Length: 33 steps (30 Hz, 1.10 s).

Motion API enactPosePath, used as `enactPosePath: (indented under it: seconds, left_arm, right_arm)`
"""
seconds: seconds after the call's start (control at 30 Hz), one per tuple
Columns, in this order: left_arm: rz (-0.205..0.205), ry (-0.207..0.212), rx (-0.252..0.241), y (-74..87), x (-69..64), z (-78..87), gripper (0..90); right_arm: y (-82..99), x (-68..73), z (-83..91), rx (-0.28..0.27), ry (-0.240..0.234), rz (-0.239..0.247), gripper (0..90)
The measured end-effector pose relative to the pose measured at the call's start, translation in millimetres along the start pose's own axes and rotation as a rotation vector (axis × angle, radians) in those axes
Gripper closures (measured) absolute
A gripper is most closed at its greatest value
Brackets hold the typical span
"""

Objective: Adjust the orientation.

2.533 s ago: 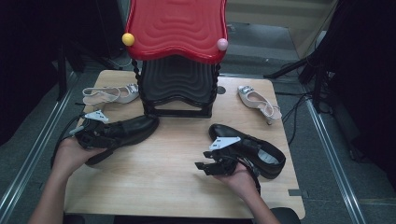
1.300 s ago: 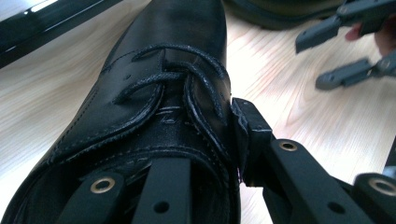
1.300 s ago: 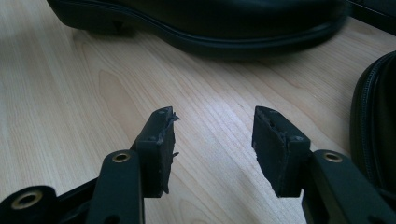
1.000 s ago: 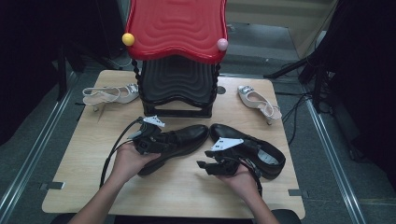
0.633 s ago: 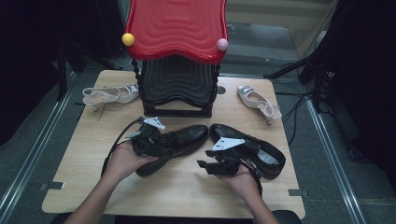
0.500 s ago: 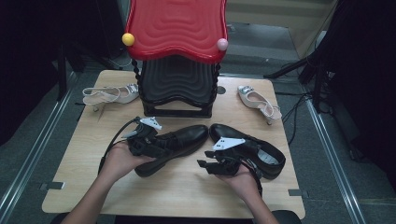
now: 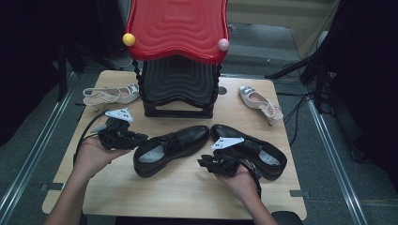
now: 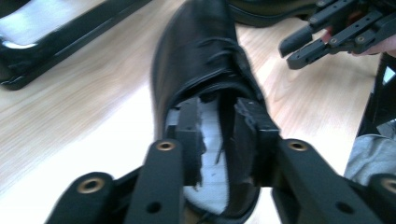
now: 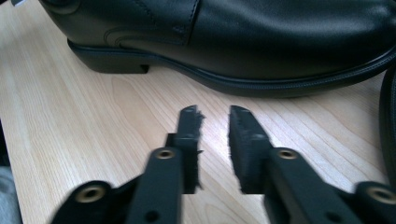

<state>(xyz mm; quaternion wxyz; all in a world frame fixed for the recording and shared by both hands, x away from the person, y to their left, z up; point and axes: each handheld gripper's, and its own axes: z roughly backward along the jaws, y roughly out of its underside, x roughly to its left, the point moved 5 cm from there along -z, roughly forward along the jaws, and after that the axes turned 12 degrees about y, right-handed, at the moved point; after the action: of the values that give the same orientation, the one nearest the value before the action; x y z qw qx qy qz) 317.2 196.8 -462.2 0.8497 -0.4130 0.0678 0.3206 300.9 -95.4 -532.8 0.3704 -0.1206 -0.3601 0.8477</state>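
Two black leather shoes lie side by side on the wooden table. The left shoe rests on the wood, toe toward the rack. My left gripper sits just off its heel, apart from it. In the left gripper view the left gripper looks over the shoe; its jaws have just been closing to a narrow gap with nothing between them. My right gripper hovers beside the right shoe. Its jaws have also just been closing, a small gap left, empty, short of the left shoe's sole.
A red-topped black rack stands at the table's back middle. One beige sandal lies at the back left and another at the back right. Bare wood lies along the front edge.
The left hand brought the left shoe in beside the right one, let go of it and drew back to the left. The right hand stayed put, its jaws narrower.
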Motion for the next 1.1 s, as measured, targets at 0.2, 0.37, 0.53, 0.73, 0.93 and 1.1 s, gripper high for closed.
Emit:
enactPosePath:
  seconds: [0.2, 0.37, 0.53, 0.73, 0.93, 1.1]
  left_arm:
    - [0.013, -0.01, 0.012, 17.7, 31.1, -5.5, 90.0]
    - [0.056, 0.024, 0.02, 27.1, 47.6, -23.5, 90.0]
    - [0.031, 0.01, 0.08, 28.5, 54.0, -43.8, 89.9]
    - [0.036, 0.038, 0.09, 30.3, 58.8, -57.5, 90.0]
    - [0.057, 0.059, 0.079, 30.6, 60.8, -63.6, 90.0]
    - [0.086, 0.103, 0.035, 32.4, 60.4, -63.6, 90.0]
  right_arm:
    - [-6.3, 6.6, -8.3, 0.017, -0.01, 0.0, 90.0]
    - [-11.1, 15.5, -14.9, 0.016, -0.006, 0.025, 90.0]
    - [-24.8, 17.7, -20.2, 0.025, -0.011, 0.012, 90.0]
    - [-37.8, 21.2, -28.2, 0.032, -0.014, 0.036, 89.8]
    - [-37.0, 17.8, -34.0, -0.017, -0.022, 0.002, 90.0]
    - [-35.2, 16.6, -35.8, -0.013, -0.016, -0.013, 90.0]
